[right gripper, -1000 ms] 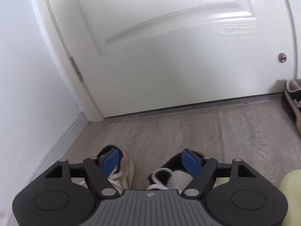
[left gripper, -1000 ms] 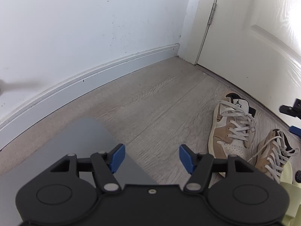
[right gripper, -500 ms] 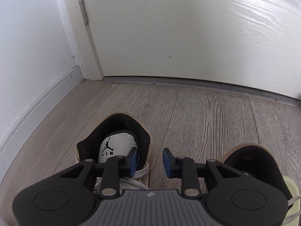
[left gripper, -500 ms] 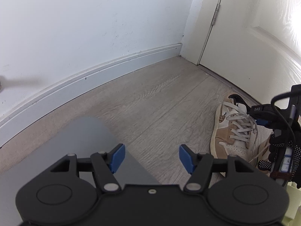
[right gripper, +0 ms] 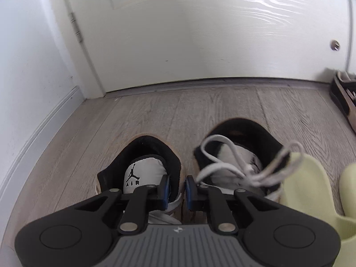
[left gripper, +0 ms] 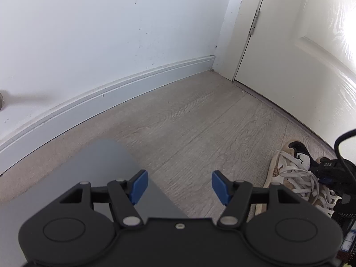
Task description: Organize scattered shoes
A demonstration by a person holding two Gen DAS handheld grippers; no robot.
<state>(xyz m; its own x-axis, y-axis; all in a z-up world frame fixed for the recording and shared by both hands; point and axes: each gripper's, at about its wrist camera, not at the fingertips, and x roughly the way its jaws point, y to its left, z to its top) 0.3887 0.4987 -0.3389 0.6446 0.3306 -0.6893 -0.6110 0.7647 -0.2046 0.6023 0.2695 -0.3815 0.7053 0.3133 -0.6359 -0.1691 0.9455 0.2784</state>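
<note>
On the wood floor (right gripper: 138, 115) by the door (right gripper: 200, 33), our right gripper (right gripper: 177, 191) is closing on the left sneaker's (right gripper: 142, 162) padded collar: firm rim, light shoe, floppy laces (snag risk). Left gripper (left gripper: 178, 187) hangs apart, empty.

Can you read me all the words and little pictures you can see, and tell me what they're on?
"AIR", under a jumping-man logo: on the white tongue of the left sneaker.
"DAS", I think, small and hard to read: on the right gripper, seen from the left wrist.
Small black logo on the sneaker's tongue in the left wrist view: too small to read.
Blue and white label at the bottom right edge there: too blurred.
</note>
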